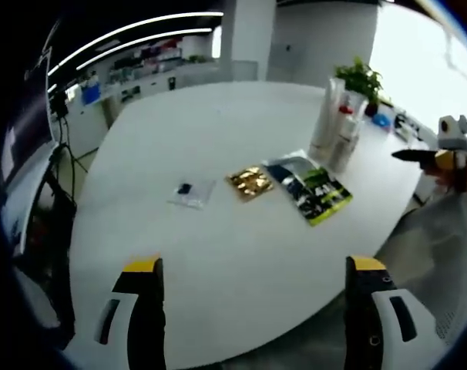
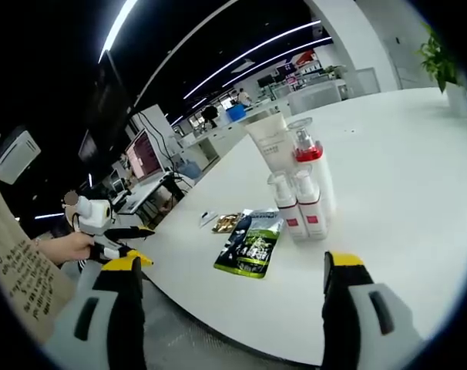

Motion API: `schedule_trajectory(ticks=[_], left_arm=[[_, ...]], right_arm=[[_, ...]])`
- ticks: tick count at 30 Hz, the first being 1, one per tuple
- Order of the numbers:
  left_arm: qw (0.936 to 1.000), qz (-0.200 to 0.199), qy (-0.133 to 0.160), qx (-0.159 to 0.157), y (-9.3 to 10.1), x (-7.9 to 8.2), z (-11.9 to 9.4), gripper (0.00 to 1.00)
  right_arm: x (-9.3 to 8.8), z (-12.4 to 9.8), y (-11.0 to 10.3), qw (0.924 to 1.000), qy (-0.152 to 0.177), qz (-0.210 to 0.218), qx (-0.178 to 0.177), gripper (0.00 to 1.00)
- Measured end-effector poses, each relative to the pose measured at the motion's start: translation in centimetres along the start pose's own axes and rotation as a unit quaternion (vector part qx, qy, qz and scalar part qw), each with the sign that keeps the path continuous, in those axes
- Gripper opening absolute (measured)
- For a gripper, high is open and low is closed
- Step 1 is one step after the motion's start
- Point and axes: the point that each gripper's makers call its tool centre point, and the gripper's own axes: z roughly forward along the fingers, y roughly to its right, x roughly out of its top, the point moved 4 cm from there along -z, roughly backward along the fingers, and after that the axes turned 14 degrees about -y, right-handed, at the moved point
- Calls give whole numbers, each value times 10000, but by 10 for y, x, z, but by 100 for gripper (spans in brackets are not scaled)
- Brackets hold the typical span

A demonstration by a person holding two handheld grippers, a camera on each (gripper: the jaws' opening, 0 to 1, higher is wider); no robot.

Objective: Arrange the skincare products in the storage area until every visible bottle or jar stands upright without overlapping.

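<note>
Several white skincare bottles [image 2: 299,202] stand upright in a tight cluster on the white table [image 2: 403,177]: a tall tube [image 2: 270,140], a pump bottle with a red band [image 2: 306,153] and two small pump bottles in front. The left gripper view has the same cluster [image 1: 335,127] far off at the upper right. A green-and-black sachet [image 2: 253,243] lies flat beside a gold one [image 2: 227,223]. My right gripper [image 2: 233,264] is open, short of the bottles. My left gripper [image 1: 254,266] is open above the near table edge, holding nothing.
A small clear packet [image 1: 191,193] lies left of the gold sachet [image 1: 249,183] and the green sachet [image 1: 314,191]. A potted plant [image 1: 361,77] stands behind the bottles. A hand holds the other gripper [image 2: 114,231] off the table's edge. Desks and monitors fill the room beyond.
</note>
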Motion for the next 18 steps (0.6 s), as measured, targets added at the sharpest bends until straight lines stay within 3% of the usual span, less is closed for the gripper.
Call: schedule_trajectory(ticks=[18], left_arm=[[9998,-31,-191,66,-13,0,19,89]], right_arm=[[-1,1,0,10000,-57,-14,17,97]])
